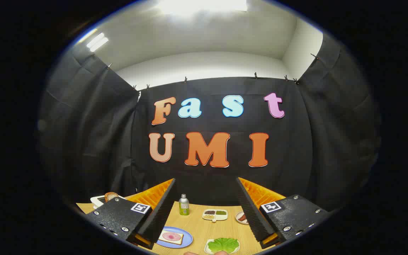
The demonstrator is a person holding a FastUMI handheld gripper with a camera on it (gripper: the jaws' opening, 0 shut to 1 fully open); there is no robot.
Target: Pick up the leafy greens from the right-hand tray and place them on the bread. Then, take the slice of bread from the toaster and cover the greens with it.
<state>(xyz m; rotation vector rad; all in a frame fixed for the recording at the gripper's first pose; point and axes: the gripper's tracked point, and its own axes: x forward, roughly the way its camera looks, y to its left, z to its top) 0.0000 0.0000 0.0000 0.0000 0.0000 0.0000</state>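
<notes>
My gripper is open and held high over the wooden table, with nothing between its fingers. Below and between the fingers, the leafy greens lie on a white tray, nearer the right finger. To their left, a slice of bread topped with a pink slice rests on a blue plate, partly behind the left finger. A white toaster with a brown slice of bread standing up in it sits at the far left, behind the left finger.
A small green bottle stands at the back of the table. Beside it sits a white divided dish of seeds and greens. A small plate of reddish food peeks from behind the right finger. Black cloth walls the booth on three sides.
</notes>
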